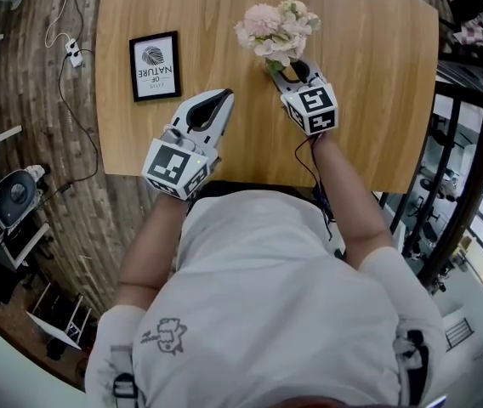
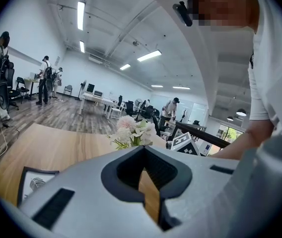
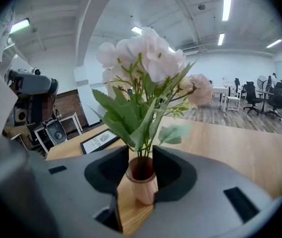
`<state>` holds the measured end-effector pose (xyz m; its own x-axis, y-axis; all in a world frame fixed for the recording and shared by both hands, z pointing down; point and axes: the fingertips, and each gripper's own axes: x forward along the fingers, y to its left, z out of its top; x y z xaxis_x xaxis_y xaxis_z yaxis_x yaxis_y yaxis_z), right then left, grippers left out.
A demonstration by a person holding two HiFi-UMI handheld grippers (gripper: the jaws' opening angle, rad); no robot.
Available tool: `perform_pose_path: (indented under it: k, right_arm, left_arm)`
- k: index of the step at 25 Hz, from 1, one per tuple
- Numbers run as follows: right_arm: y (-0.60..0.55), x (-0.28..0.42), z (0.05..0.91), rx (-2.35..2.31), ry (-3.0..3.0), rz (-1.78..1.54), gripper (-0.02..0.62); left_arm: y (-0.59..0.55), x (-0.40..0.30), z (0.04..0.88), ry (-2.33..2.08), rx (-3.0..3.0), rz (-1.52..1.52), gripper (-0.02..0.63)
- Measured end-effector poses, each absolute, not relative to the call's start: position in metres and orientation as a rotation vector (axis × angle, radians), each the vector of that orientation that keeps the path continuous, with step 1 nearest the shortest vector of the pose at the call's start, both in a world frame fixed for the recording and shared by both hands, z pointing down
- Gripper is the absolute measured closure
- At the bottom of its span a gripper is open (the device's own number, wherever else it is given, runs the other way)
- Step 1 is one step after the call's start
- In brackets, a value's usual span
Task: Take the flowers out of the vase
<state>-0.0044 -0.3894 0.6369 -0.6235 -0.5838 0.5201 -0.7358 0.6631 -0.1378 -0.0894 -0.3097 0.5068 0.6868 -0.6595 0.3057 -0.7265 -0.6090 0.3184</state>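
Note:
A bunch of pale pink and white flowers [image 1: 275, 28] with green leaves stands in a small wooden vase [image 3: 143, 185] near the middle of the table [image 1: 377, 100]. My right gripper [image 1: 298, 66] is at the vase from the near side, and in the right gripper view the right gripper [image 3: 141, 157] has a jaw pressed on each side of the vase's neck, with the stems rising between them. My left gripper [image 1: 221, 99] rests lower left of the flowers, its tips together on nothing. From the left gripper [image 2: 143, 168] the flowers [image 2: 131, 130] are ahead and apart.
A black-framed print [image 1: 155, 65] lies flat on the table to the left of the flowers. A cable and plug block [image 1: 72, 51] lie on the floor past the table's left edge. A dark railing [image 1: 471, 143] runs along the right.

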Motion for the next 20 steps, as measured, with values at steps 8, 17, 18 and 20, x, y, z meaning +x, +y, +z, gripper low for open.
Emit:
perform_pose_path:
  k: [8, 17, 18, 20]
  right_arm:
    - [-0.389, 0.000, 0.637, 1.084, -2.430, 0.420, 0.532]
    - [-0.390, 0.007, 0.629, 1.096, -2.454, 0.376, 0.572]
    - [-0.389, 0.006, 0.627, 1.096, -2.460, 0.368, 0.575]
    - [-0.387, 0.006, 0.622, 1.099, -2.472, 0.352, 0.578]
  left_arm:
    - [-0.305, -0.089, 0.509, -1.074, 2.466, 0.225, 0.601]
    - [-0.306, -0.081, 0.509, -1.070, 2.465, 0.223, 0.601]
    - [-0.306, -0.082, 0.509, -1.071, 2.466, 0.223, 0.601]
    - [-0.304, -0.081, 0.509, -1.072, 2.470, 0.222, 0.601]
